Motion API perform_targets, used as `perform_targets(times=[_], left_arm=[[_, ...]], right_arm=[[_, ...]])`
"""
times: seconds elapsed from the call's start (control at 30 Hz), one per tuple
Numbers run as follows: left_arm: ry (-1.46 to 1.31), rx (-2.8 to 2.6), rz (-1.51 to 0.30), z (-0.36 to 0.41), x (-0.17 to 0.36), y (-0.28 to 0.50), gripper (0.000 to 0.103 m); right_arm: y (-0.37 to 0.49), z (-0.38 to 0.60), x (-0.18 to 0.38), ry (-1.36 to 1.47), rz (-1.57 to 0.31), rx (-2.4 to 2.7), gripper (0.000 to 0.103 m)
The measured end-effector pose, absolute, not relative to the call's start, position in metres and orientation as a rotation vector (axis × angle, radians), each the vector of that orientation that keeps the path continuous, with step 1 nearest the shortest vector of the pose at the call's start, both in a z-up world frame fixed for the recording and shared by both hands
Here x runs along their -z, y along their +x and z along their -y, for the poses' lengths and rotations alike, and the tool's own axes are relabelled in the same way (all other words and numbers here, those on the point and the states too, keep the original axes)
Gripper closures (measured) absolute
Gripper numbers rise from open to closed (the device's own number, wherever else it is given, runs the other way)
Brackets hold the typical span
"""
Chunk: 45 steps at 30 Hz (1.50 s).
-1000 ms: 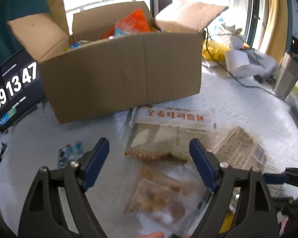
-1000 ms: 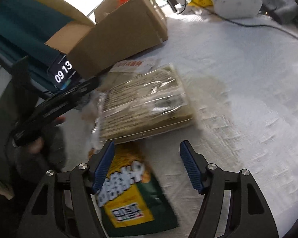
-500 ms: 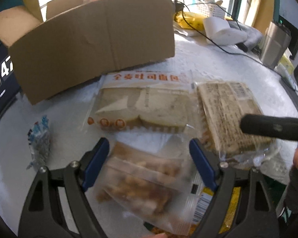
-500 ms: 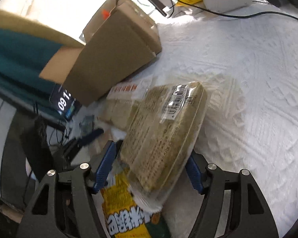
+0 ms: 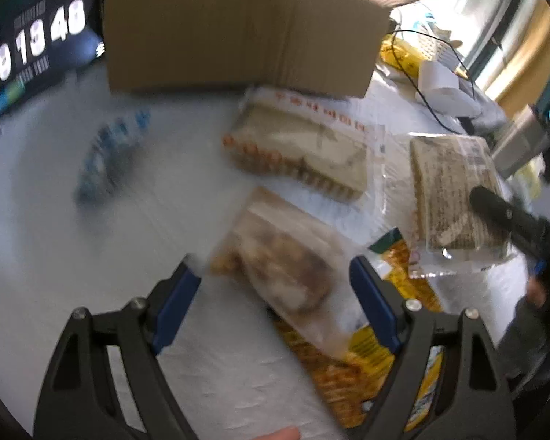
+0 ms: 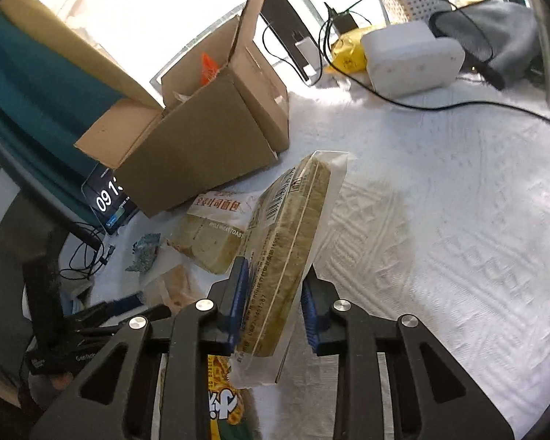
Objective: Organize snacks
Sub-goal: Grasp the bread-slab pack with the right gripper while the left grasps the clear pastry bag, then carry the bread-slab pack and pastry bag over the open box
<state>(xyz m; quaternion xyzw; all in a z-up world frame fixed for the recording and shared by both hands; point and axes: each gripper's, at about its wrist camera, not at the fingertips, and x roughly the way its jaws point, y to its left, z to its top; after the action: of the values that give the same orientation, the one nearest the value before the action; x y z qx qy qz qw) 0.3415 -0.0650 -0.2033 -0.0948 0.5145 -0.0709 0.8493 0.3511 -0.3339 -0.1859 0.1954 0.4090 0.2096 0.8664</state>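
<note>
My left gripper [image 5: 275, 300] stands open just above a clear bag of brown snacks [image 5: 282, 267], its blue pads on either side and not touching. That bag lies on a yellow snack bag [image 5: 348, 366]. My right gripper [image 6: 275, 304] has its jaws closing on a flat wrapped greenish cake pack [image 6: 289, 253], tipped up on its edge and lifted off the cloth. The same pack [image 5: 451, 198] shows at the right of the left wrist view, with the right gripper's black body over its corner. A toast bread package [image 5: 300, 150] lies before the open cardboard box [image 5: 238, 29].
A small blue packet [image 5: 110, 157] lies left on the white cloth. A clock tablet [image 5: 29, 47] leans by the box. Behind are a white device [image 6: 410, 58], cables [image 6: 458, 106], a yellow bag [image 6: 348, 55] and a metal cup [image 5: 520, 143]. Bare cloth [image 6: 458, 220] stretches to the right.
The right jaws have come together on the cake pack, which went from lying flat to standing on edge. The left gripper has sunk and rolled over the clear bag, still open.
</note>
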Motion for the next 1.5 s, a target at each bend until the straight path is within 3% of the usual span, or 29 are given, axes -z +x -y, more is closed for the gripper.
perform_targets(times=[0.23,0.43,0.6,0.77,1.5], left_arm=[[-0.250,0.095,-1.058,0.074,0.202,0.369,0.018],[-0.054,0.086,-1.033,0.105,0.211,0.383,0.019],[-0.049,0.140,-1.003,0.103,0.206,0.372,0.045],[-0.048,0.177,-0.982,0.094,0.197,0.358,0.057],[-0.079,0.244,-0.690,0.009,0.093,0.311,0.058]], right_arm=[[0.346,0.353,0.182,0.404,-0.829,-0.431,0.076],[0.342,0.361,0.181,0.403,-0.819,-0.433,0.079],[0.337,0.360,0.174,0.370,-0.795,-0.429,0.080],[0.334,0.351,0.162,0.350,-0.773,-0.433,0.080],[0.341,0.278,0.067,0.154,-0.613,-0.427,0.080]])
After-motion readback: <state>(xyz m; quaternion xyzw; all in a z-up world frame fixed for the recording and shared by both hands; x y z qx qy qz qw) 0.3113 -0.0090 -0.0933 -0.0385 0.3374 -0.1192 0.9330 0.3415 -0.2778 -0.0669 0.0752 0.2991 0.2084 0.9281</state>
